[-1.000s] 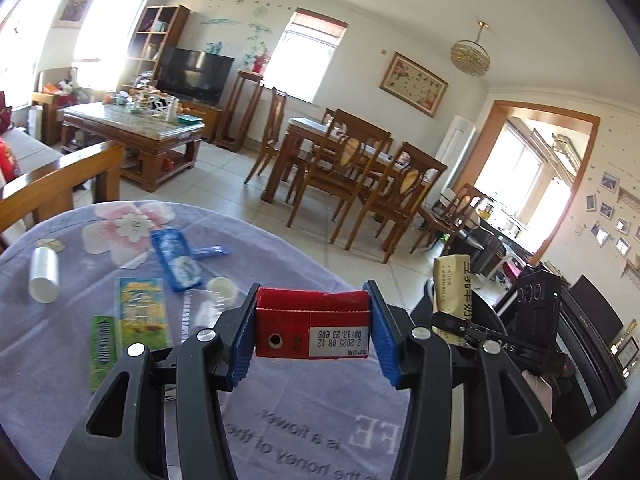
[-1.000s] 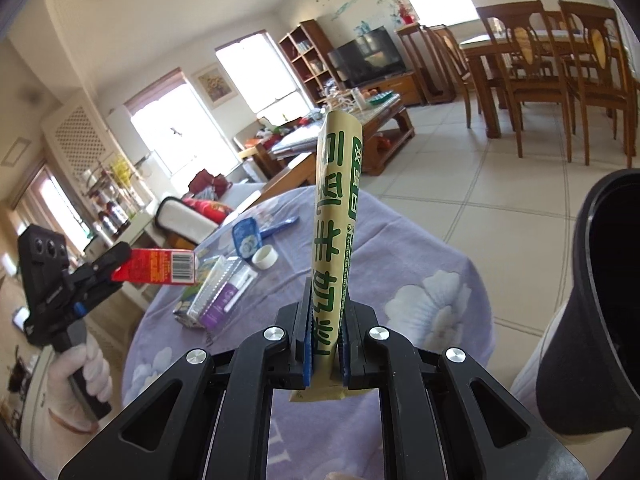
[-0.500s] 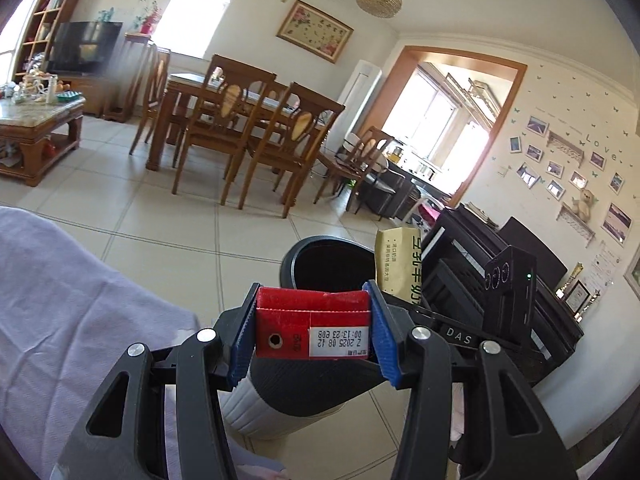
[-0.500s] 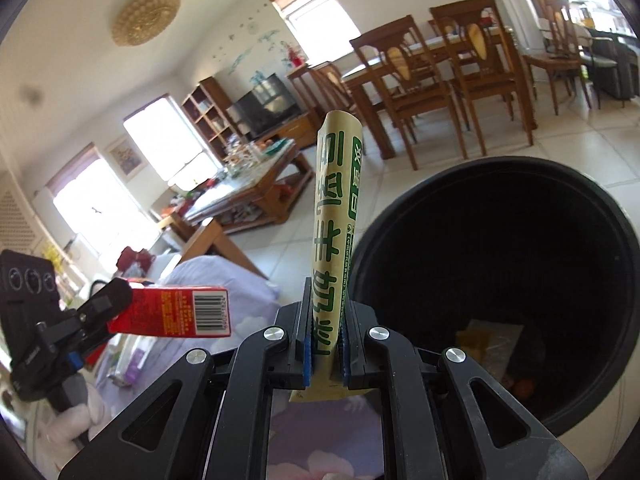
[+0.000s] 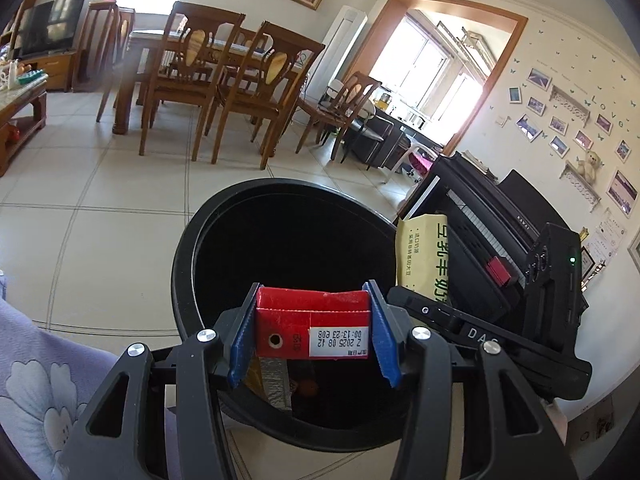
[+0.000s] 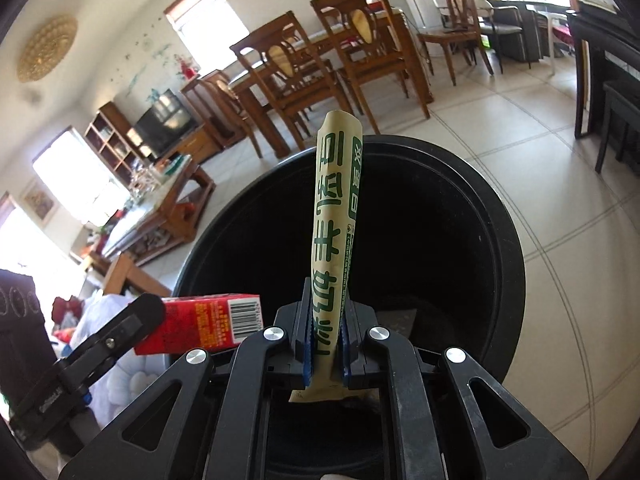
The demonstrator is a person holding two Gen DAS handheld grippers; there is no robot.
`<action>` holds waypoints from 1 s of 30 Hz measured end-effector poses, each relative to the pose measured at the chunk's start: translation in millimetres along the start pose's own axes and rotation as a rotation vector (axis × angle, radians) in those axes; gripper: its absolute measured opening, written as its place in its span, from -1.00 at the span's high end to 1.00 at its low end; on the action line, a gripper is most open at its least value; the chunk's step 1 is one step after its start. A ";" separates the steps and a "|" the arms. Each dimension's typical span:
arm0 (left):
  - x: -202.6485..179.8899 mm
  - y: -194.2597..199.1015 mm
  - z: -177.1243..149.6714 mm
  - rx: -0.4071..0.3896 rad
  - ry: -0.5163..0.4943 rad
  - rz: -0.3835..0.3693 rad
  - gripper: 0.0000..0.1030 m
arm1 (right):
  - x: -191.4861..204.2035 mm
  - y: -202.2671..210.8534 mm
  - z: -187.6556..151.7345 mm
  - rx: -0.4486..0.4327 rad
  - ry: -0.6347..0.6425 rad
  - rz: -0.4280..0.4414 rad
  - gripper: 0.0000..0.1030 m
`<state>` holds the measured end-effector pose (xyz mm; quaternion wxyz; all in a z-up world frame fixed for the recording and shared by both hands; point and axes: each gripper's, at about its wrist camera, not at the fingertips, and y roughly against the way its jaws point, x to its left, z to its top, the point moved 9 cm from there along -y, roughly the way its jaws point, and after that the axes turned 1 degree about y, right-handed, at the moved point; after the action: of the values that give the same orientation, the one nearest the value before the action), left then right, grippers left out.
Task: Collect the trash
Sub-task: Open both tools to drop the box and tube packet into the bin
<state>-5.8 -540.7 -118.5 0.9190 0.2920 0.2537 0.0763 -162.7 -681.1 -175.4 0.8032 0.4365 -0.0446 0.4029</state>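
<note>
My left gripper (image 5: 314,332) is shut on a small red carton (image 5: 312,328) and holds it over the near rim of a round black trash bin (image 5: 192,240). The carton also shows in the right wrist view (image 6: 200,322), at the bin's left edge. My right gripper (image 6: 325,346) is shut on a tall yellow-green wrapper (image 6: 334,216) that stands upright above the bin's opening (image 6: 500,208). The wrapper also shows in the left wrist view (image 5: 426,256), right of the bin. Some trash (image 5: 274,384) lies at the bin's bottom.
The bin stands on a tiled floor (image 5: 100,216). A purple flowered tablecloth (image 5: 44,384) is at lower left. A black piano (image 5: 480,216) stands to the right. Wooden dining chairs and a table (image 5: 224,80) are behind the bin, a coffee table (image 6: 160,208) to the left.
Both grippers have swung away from the table with their items and closed in over the bin, which now fills the middle of both views. Neither grip has changed.
</note>
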 end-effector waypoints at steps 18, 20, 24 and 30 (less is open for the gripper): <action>-8.7 -17.1 -2.4 0.069 -0.038 0.071 -0.01 | 19.6 -11.9 7.8 0.013 -0.002 0.030 0.19; -8.8 -14.2 -2.2 0.065 -0.038 0.071 -0.01 | 20.7 -10.7 8.6 0.008 0.007 0.022 0.17; -9.3 -6.3 -3.4 0.056 -0.040 0.076 -0.01 | 20.6 -11.4 12.1 0.002 0.009 0.019 0.17; 1.7 30.3 -5.0 0.007 -0.014 0.108 -0.25 | 30.9 -7.2 12.4 -0.034 0.030 0.039 0.08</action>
<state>-6.6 -512.9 -105.3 0.9142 0.3090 0.2313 0.1230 -133.5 -673.5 -159.5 0.8031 0.4160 -0.0479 0.4239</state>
